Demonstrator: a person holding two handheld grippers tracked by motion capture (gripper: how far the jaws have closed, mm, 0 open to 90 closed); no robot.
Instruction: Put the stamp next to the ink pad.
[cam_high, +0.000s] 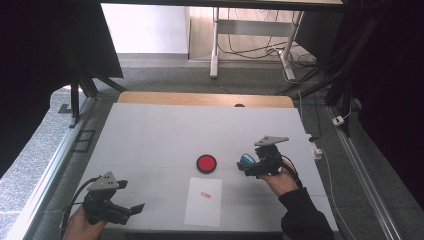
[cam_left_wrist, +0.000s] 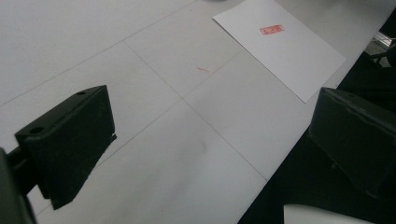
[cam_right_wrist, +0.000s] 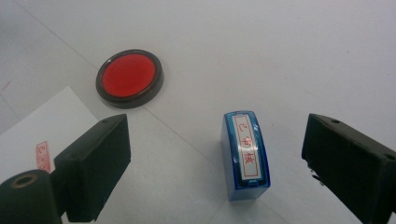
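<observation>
A blue stamp (cam_right_wrist: 245, 155) with a red-lettered label stands on the white table between the wide jaws of my right gripper (cam_right_wrist: 215, 168), and neither pad touches it. From above, the stamp (cam_high: 245, 159) sits just left of the right gripper (cam_high: 248, 166). A round red ink pad (cam_high: 206, 163) in a black rim lies to its left, also the ink pad (cam_right_wrist: 130, 78) ahead of the jaws. A white sheet (cam_high: 203, 201) bearing a red stamp print lies near the front edge. My left gripper (cam_high: 131, 210) rests open at the front left, nothing between its jaws (cam_left_wrist: 205, 140).
The table's front edge (cam_left_wrist: 280, 177) runs close under the left gripper's right jaw. A wooden strip (cam_high: 205, 99) borders the far side of the table, and cables lie on the floor to the right.
</observation>
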